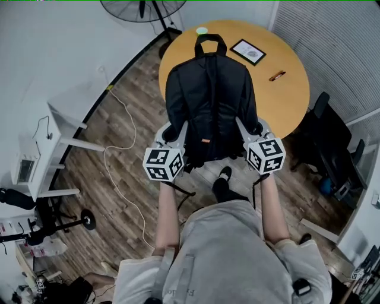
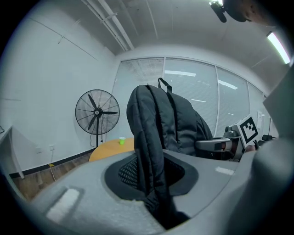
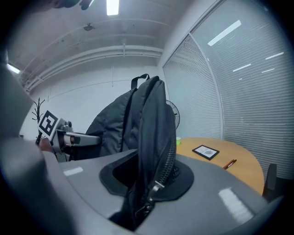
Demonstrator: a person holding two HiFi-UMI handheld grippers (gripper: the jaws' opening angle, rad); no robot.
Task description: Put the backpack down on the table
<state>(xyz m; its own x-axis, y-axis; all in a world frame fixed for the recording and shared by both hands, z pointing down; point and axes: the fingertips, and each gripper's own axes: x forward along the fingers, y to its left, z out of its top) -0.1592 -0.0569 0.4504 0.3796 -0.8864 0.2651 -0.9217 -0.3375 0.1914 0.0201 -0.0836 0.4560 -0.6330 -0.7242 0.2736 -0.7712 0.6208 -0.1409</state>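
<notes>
I hold a black backpack (image 1: 211,101) upright in the air between both grippers, its top handle pointing away from me. My left gripper (image 1: 173,134) is shut on its left side edge, where fabric (image 2: 154,151) runs between the jaws. On the opposite edge my right gripper (image 1: 252,128) is shut, with the zipper seam (image 3: 156,183) pinched in it. The pack hangs over the near rim of the round wooden table (image 1: 292,101), above the floor and the person's feet. Whether its base touches the table is hidden.
On the table sit a green cup (image 1: 202,31), a framed tablet (image 1: 248,51) and a pen (image 1: 276,76). A standing fan (image 1: 142,9) is beyond the table. A black office chair (image 1: 329,139) stands at right, a white desk (image 1: 59,139) and a floor cable (image 1: 116,172) at left.
</notes>
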